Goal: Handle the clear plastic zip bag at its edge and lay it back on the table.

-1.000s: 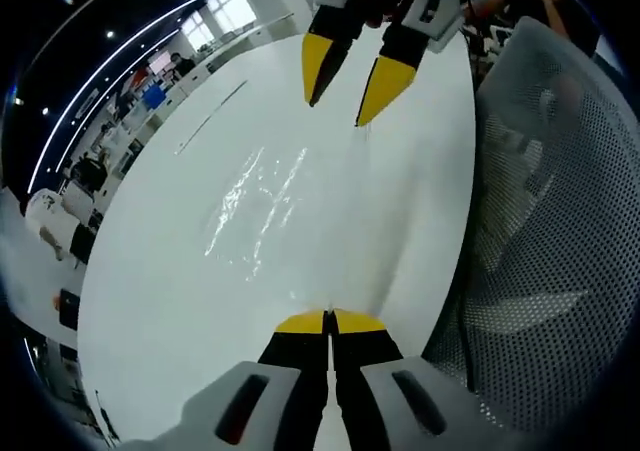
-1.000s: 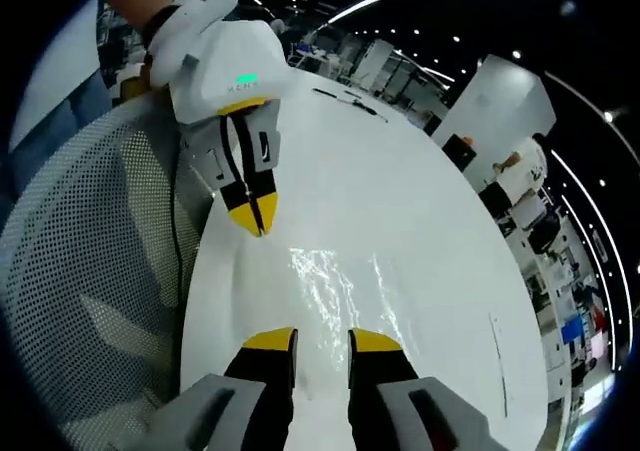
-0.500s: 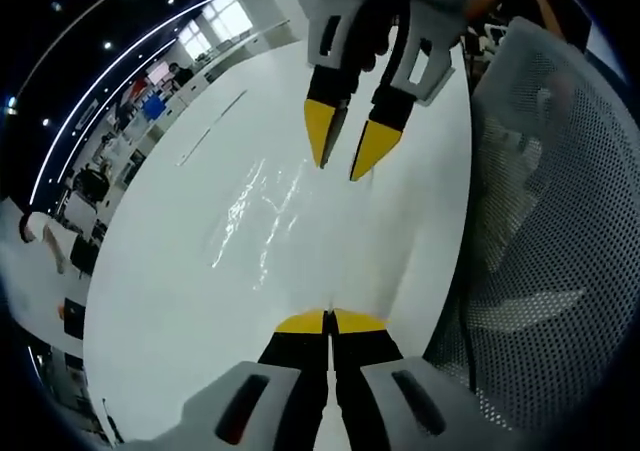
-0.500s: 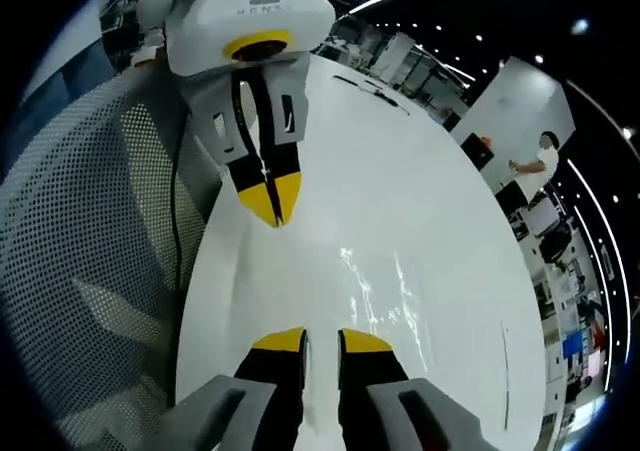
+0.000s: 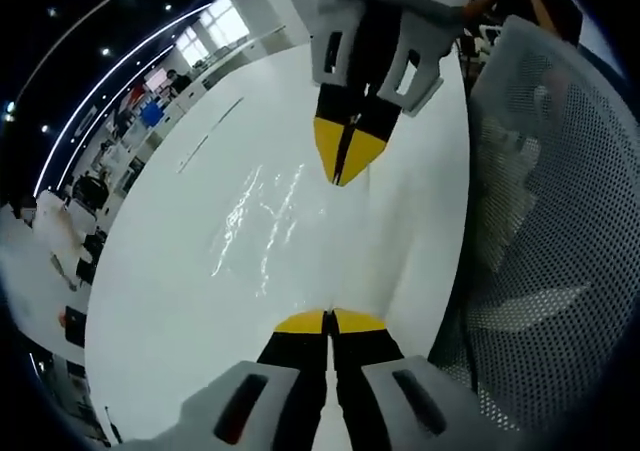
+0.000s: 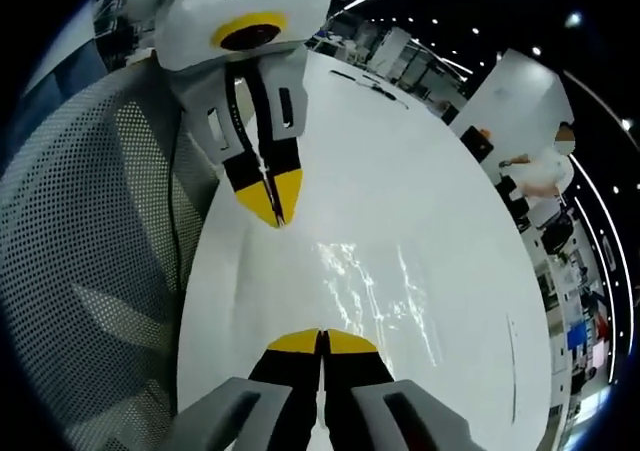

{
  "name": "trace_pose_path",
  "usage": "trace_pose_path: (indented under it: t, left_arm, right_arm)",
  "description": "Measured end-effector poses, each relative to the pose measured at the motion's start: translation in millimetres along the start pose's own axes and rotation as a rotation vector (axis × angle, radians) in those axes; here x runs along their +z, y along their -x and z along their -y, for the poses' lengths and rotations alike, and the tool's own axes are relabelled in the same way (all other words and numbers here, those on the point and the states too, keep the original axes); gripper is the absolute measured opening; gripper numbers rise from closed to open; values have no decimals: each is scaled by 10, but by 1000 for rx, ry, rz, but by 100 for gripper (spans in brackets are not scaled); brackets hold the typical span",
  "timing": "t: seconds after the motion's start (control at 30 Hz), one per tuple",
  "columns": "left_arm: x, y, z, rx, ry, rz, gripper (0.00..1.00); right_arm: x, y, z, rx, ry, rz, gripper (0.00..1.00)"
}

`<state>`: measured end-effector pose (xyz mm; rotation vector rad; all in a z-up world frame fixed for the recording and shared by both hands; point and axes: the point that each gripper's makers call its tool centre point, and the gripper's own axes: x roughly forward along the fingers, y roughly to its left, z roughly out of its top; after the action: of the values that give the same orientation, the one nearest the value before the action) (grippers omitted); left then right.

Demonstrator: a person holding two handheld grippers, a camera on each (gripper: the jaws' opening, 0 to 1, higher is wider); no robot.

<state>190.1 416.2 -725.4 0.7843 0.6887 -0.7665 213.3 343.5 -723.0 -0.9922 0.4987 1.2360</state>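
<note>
The clear plastic zip bag [image 5: 262, 223] lies flat on the white table [image 5: 180, 301], showing mostly as crinkled glints. In the left gripper view my left gripper [image 5: 328, 320] is shut at the bag's near edge, the thin film pinched between its yellow tips. My right gripper [image 5: 343, 174] comes in from the top with its jaws closed at the bag's far end, along the same edge. In the right gripper view the bag [image 6: 372, 283] glints just beyond my right gripper [image 6: 322, 337], which is shut, and the left gripper [image 6: 272, 214] points down at the table, also shut.
A grey mesh office chair [image 5: 545, 231] stands right against the table edge beside both grippers; its mesh back [image 6: 85, 271] is on the left of the right gripper view. A thin dark item [image 6: 355, 82] lies far off on the table. Desks and people are in the background.
My right gripper has closed from open to shut and moved closer to the left gripper along the bag's edge. The left gripper has stayed shut in place.
</note>
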Motion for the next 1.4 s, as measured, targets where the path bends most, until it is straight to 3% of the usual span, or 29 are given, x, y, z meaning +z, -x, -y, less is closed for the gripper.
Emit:
trace_pose_path:
  t: [0.17,0.33,0.57,0.8,1.07,1.4]
  left_arm:
    - [102,114,-27,1,12,9,1]
    - [236,198,-102,45,-12,57,13]
    - [475,300,13,53,-106,98,13]
    - [610,166,145,25,-163,104,11]
    - [731,-11,155,27,-201,110,9]
    - [605,-202,89,47,-255,28,0]
  right_arm:
    - [-26,-15,44,-5,-18,-8,0]
    - [-23,-25,106,-14,-45,-7,0]
    - [-52,-39,163,-28,-69,-16,0]
    - [-21,-11,190,-38,-81,-12,0]
    - [-5,23,210,-43,-76,-9,0]
    - [90,78,220,-45,-88,7,0]
